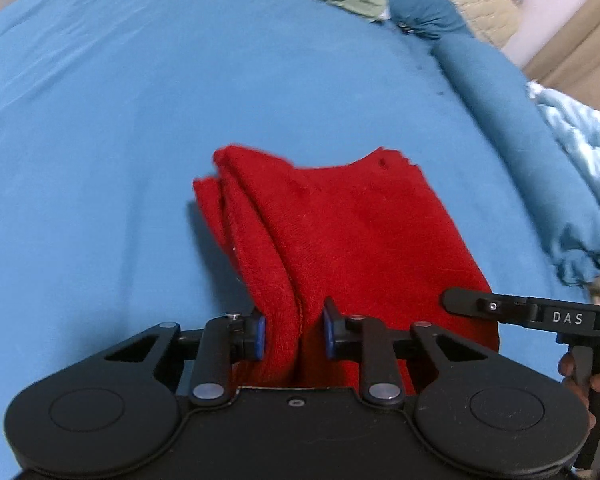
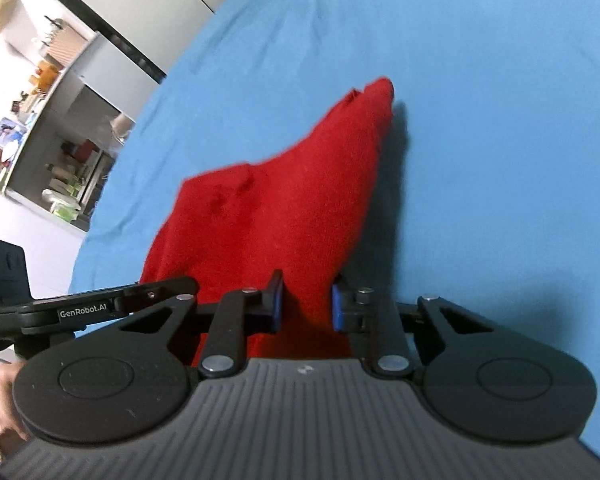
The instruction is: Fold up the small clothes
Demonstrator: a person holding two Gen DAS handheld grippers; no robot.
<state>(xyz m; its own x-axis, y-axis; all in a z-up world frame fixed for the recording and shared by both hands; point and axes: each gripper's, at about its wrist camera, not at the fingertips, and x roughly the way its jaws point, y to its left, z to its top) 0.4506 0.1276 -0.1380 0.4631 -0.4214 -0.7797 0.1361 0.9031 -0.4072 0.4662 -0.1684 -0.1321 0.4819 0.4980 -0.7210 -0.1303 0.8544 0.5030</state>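
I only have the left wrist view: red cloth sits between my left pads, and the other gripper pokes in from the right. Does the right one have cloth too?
Observer: Yes. In the right wrist view the red garment runs between the right gripper pads, near one edge.
Operator: Is the far end lifted on that side?
Observer: The far corner rises to a point and throws a shadow on the blue sheet; whether it clears the sheet I cannot tell.
Operator: Anything beyond the bed there?
Observer: Cluttered shelves stand past the bed's edge, which your view lacks. The left gripper shows there only as a side arm.
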